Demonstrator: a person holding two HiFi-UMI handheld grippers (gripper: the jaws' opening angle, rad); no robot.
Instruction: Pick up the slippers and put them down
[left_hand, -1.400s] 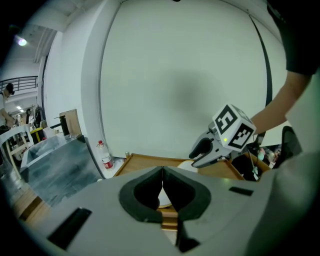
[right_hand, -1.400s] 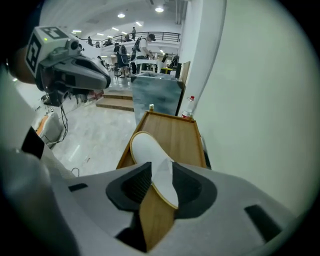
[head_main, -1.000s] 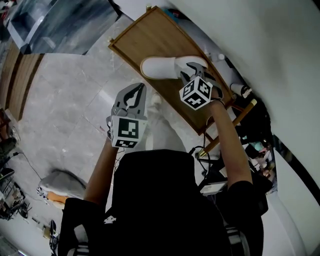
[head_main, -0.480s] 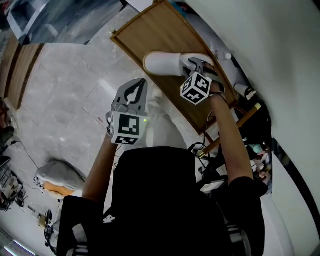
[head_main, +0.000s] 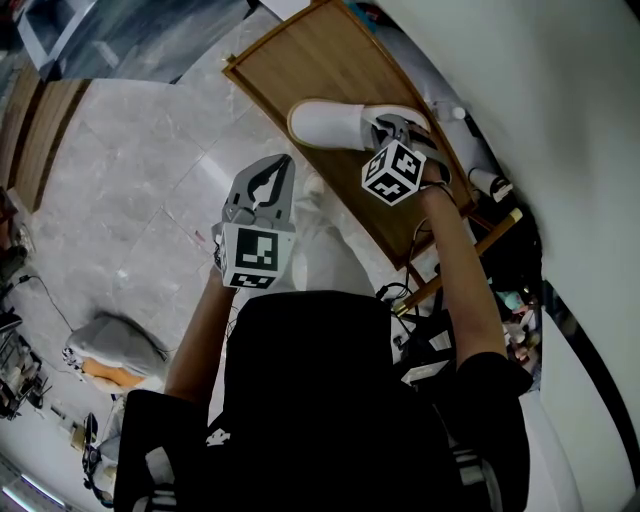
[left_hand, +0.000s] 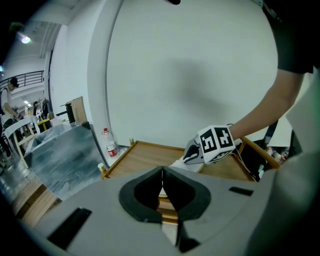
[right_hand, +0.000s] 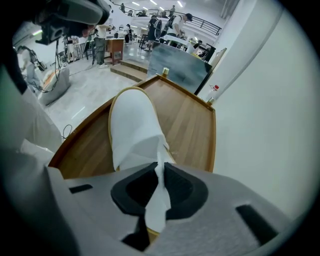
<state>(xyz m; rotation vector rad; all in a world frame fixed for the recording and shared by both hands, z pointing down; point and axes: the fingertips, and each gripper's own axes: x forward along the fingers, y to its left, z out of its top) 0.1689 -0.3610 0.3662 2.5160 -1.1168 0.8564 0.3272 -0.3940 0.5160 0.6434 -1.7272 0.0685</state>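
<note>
A white slipper (head_main: 325, 125) lies on a wooden board (head_main: 300, 65), toe toward the left in the head view. My right gripper (head_main: 385, 128) points steeply down at its open end. In the right gripper view its jaws have just been closing, and my right gripper (right_hand: 159, 172) now pinches a thin fold of the slipper (right_hand: 135, 130) upper between the pads. My left gripper (head_main: 270, 180) hangs over the floor, short of the board's near edge. It is shut with nothing in it, the left gripper (left_hand: 161, 175) tips meeting.
The board (right_hand: 187, 125) has a raised rim and stands against a white wall. A plastic bottle (left_hand: 111, 147) stands at its far corner. Cables and clutter (head_main: 500, 290) lie to the right, a grey cushion (head_main: 115, 345) on the tiled floor at left.
My right gripper has sunk a little onto the slipper's open end. The left gripper has stayed where it was.
</note>
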